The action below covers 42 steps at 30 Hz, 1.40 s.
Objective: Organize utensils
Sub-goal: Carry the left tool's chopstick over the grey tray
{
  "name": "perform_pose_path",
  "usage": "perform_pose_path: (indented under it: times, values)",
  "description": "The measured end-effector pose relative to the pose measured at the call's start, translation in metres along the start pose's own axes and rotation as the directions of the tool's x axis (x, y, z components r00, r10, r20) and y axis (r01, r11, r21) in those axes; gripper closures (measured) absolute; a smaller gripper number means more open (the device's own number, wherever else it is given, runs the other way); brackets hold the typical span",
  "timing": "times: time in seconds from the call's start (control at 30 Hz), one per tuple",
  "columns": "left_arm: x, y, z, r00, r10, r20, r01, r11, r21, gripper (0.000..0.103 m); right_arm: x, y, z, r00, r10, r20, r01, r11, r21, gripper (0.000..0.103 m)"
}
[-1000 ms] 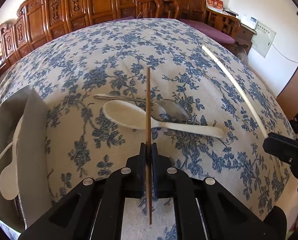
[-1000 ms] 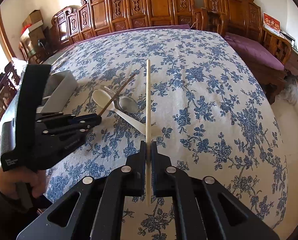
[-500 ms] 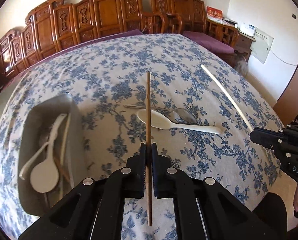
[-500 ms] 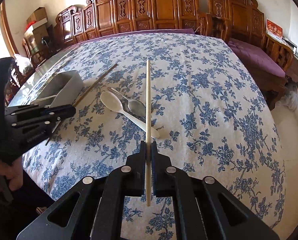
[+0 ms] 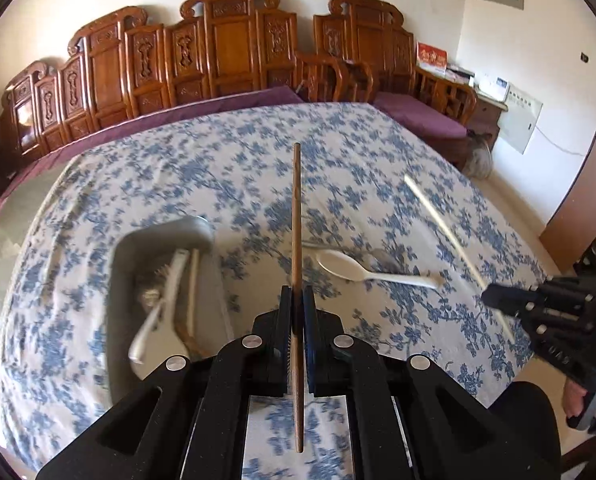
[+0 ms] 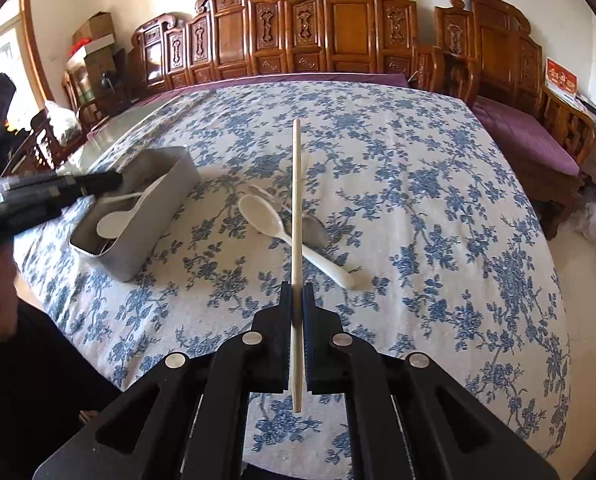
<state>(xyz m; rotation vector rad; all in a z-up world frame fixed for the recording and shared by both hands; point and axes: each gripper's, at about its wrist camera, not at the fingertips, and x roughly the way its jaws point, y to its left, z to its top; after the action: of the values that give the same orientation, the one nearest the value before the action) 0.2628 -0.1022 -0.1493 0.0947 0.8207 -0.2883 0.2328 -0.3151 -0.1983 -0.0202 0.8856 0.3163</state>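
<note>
My left gripper [image 5: 296,296] is shut on a brown wooden chopstick [image 5: 296,216] and holds it above the table, just right of the grey metal utensil box [image 5: 154,248]. My right gripper [image 6: 296,292] is shut on a cream chopstick [image 6: 296,184], held above the cloth. A white spoon [image 6: 274,226] lies across a metal spoon [image 6: 313,228] on the tablecloth. The box [image 6: 138,236] holds a white spoon [image 6: 116,222] and other utensils. The left gripper shows at the left in the right wrist view [image 6: 110,182]; the right gripper shows at the right in the left wrist view [image 5: 493,300].
The table has a blue floral cloth [image 6: 437,200]. Carved wooden chairs [image 6: 337,28] line the far side, with a purple-cushioned bench [image 6: 525,136] on the right. The table's near edge runs below both grippers.
My left gripper has lifted and swung left with the brown chopstick, bringing the utensil box into fuller view. My right gripper has risen slightly with the cream chopstick.
</note>
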Motion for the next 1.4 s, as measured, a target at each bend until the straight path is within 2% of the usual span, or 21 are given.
perform_pose_path:
  times: [0.4, 0.73, 0.97, 1.4]
  values:
    - [-0.020, 0.068, 0.007, 1.000, 0.026, 0.008, -0.025, 0.998, -0.065, 0.099, -0.005, 0.030, 0.001, 0.999, 0.030, 0.042, -0.028, 0.999, -0.044, 0.097]
    - [0.004, 0.114, -0.001, 0.997, 0.055, -0.061, -0.062, 0.993, -0.105, 0.099, -0.005, 0.048, 0.008, 0.998, 0.044, 0.045, -0.041, 0.996, -0.079, 0.097]
    - [0.034, 0.124, -0.013, 0.993, 0.033, -0.117, -0.049, 0.989, -0.142, 0.099, 0.004, 0.052, 0.011, 0.998, 0.052, 0.029, -0.050, 0.995, -0.081, 0.097]
    - [0.071, 0.125, -0.033, 0.978, 0.019, -0.206, -0.050, 0.988, -0.145, 0.099, 0.021, 0.063, 0.018, 0.997, 0.072, 0.009, -0.071, 0.994, -0.088, 0.097]
